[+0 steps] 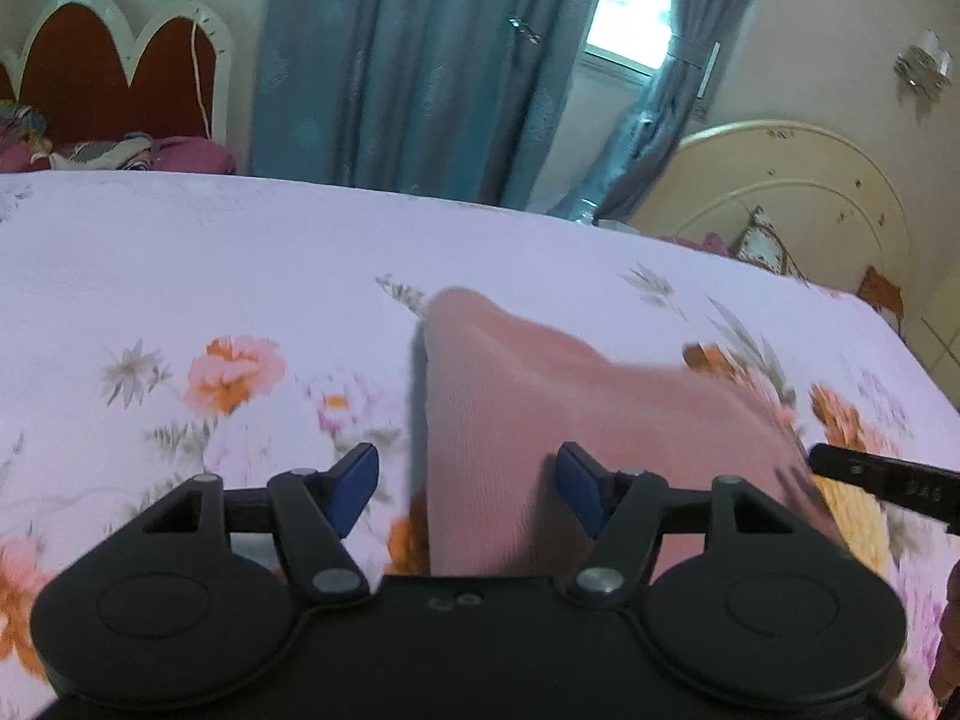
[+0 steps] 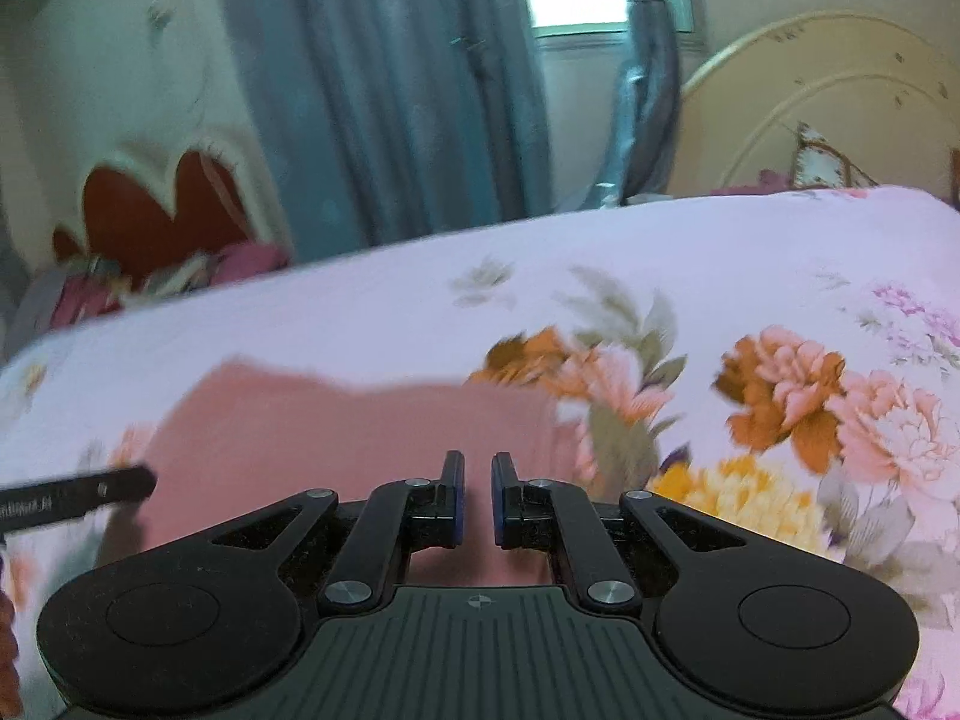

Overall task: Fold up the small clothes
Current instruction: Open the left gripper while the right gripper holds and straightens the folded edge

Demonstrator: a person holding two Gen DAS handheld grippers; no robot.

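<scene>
A small pink knit garment [image 1: 528, 420] lies on the floral bedsheet [image 1: 180, 276], reaching under my left gripper. My left gripper [image 1: 468, 480] is open, its blue pads [image 1: 354, 480] spread wide over the garment's left edge, holding nothing. In the right wrist view the same pink garment [image 2: 336, 432] lies flat in front of my right gripper [image 2: 477, 480], whose jaws stand close together with a narrow gap; whether cloth is pinched between them I cannot tell. A finger of the other gripper shows at each view's edge [image 1: 888, 483] [image 2: 78, 495].
The bed runs wide left and right, its far edge below blue curtains [image 1: 408, 72] and a window [image 1: 630, 6]. A red-and-white headboard [image 1: 114, 66] stands far left, a cream headboard [image 1: 792, 198] with pillows far right.
</scene>
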